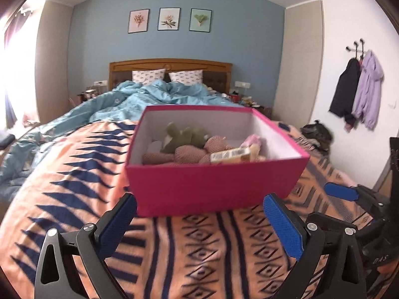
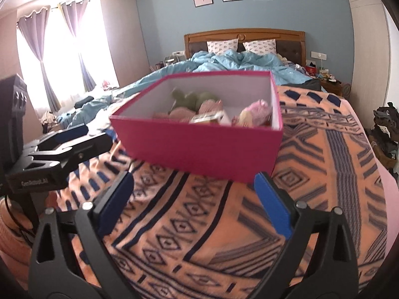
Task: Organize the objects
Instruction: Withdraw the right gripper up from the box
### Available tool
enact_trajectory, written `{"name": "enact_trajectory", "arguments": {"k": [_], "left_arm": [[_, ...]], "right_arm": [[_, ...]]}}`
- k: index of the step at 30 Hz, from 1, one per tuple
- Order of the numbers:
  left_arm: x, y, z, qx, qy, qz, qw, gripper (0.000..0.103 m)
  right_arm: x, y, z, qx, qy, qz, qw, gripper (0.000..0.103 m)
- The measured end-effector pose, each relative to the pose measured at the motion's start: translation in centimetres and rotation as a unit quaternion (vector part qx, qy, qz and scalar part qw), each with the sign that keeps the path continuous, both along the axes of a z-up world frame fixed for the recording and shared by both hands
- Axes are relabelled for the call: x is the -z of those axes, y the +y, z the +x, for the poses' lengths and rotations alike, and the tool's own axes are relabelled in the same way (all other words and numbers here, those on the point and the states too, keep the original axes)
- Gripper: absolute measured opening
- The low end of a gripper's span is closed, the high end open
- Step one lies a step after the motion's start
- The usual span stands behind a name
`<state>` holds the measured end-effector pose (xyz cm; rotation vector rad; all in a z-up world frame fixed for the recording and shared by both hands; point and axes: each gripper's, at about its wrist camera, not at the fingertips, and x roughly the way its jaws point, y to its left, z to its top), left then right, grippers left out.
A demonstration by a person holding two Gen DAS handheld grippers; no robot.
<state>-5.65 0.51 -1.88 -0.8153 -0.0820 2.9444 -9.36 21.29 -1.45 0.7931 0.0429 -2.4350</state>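
Observation:
A pink box (image 1: 209, 186) (image 2: 199, 144) stands on the patterned orange blanket (image 1: 199, 249) (image 2: 199, 236) of the bed. Inside lie a green plush (image 1: 185, 138) (image 2: 193, 98), a pink checked plush (image 1: 194, 153), a small printed carton (image 1: 229, 155) (image 2: 208, 118) and a pale pink plush (image 2: 255, 112). My left gripper (image 1: 199, 214) is open just in front of the box's near wall, nothing between its blue pads. My right gripper (image 2: 193, 189) is open too, short of the box's near corner. In the right wrist view the left gripper (image 2: 64, 139) shows at the left edge.
A rumpled blue duvet (image 1: 139, 99) (image 2: 224, 62) covers the far half of the bed below two pillows (image 1: 167, 76). Cluttered nightstands flank the headboard. Jackets (image 1: 356, 92) hang on the right wall. Dark clothes (image 2: 386, 129) are piled beside the bed. Curtains (image 2: 49, 49) frame a bright window.

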Motion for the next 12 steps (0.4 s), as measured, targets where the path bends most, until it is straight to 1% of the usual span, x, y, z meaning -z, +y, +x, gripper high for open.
{"name": "enact_trajectory", "arguments": {"k": [6, 12], "left_arm": [[1.0, -0.4, 1.3, -0.008, -0.017, 0.012, 0.9998, 0.103], [1.7, 0.4, 2.1, -0.008, -0.025, -0.011, 0.9996, 0.103]], "right_arm": [[1.9, -0.4, 1.2, 0.001, -0.023, -0.003, 1.000, 0.098], [2.1, -0.4, 1.7, 0.008, -0.022, -0.004, 1.000, 0.098]]}}
